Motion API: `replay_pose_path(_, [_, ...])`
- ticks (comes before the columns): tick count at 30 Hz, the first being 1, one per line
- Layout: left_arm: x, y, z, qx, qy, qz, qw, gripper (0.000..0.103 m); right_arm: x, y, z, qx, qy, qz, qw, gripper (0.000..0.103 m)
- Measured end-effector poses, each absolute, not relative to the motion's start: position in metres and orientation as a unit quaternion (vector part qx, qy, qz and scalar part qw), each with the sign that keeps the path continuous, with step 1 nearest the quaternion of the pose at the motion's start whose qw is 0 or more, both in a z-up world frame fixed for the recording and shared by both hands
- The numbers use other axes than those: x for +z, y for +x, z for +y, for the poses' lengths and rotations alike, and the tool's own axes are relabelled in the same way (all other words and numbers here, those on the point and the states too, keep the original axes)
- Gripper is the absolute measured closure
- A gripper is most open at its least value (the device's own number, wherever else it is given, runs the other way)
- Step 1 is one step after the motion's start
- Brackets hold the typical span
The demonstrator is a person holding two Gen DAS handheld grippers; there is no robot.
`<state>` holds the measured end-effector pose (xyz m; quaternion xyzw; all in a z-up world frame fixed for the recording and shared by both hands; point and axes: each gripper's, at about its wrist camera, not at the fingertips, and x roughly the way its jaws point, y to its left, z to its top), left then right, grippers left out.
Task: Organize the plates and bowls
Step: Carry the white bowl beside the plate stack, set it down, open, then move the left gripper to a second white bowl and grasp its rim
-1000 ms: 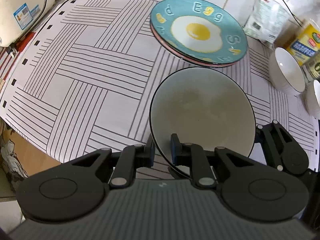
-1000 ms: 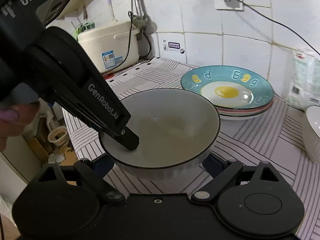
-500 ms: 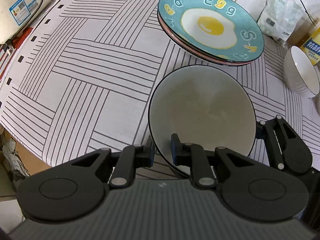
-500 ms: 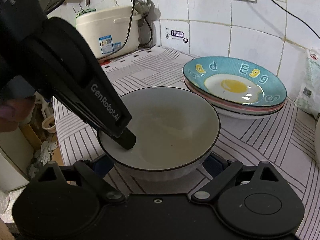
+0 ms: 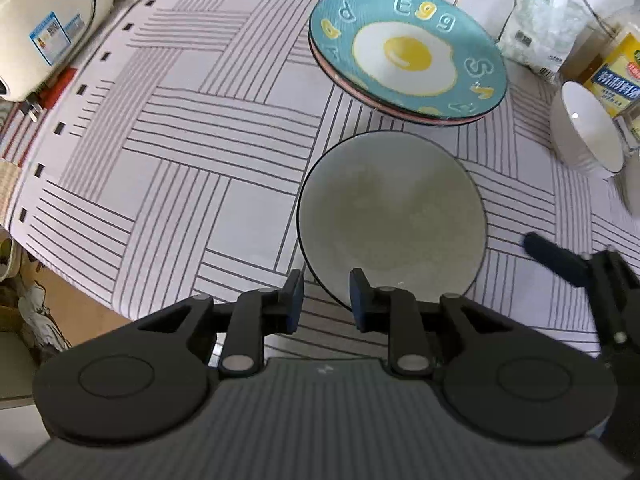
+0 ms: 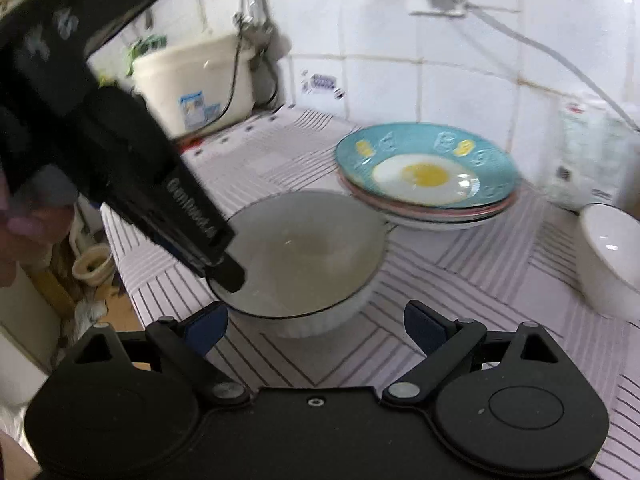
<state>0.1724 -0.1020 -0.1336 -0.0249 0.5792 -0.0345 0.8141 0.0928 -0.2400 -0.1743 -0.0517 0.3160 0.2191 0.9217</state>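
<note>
On striped cloth [image 5: 192, 128], round glazed bowl [image 5: 392, 216], left gripper [image 5: 323, 300] just released, right gripper [image 6: 316, 324] released.

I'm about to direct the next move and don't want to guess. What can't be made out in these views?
- Plates under the egg plate: only rim edges show in both views, so their count is unclear.
- White bowl at right: cut off by the frame edge in both views.
- Left gripper: jaws have just been opening astride the grey bowl rim; contact is unclear.
- Right wrist view: motion blur makes the plate lettering unreadable.
</note>
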Motion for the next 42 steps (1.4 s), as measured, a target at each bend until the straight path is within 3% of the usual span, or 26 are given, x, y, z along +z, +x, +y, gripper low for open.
replay_pose_path(13, [-0.081, 0.156, -0.131, -0.069, -0.007, 0.552, 0.831, 0.073, -0.111, 0.055, -0.304, 0.128, 0.020, 0.281, 0.951, 0.007])
replay_pose_path(26, [-0.057, 0.163, -0.192, -0.135, 0.025, 0.532, 0.835, 0.068, -0.073, 0.036, -0.359, 0.045, 0.084, 0.261, 0.960, 0.022])
replay_pose_path(36, [-0.054, 0.198, -0.228, -0.168, 0.024, 0.522, 0.836, 0.065, -0.074, 0.059, -0.397, -0.003, 0.133, 0.264, 0.955, 0.030])
replay_pose_path(42, [-0.072, 0.224, -0.252, -0.188, 0.026, 0.495, 0.848, 0.061, -0.103, 0.099, -0.430, -0.028, 0.213, 0.282, 0.935, 0.035])
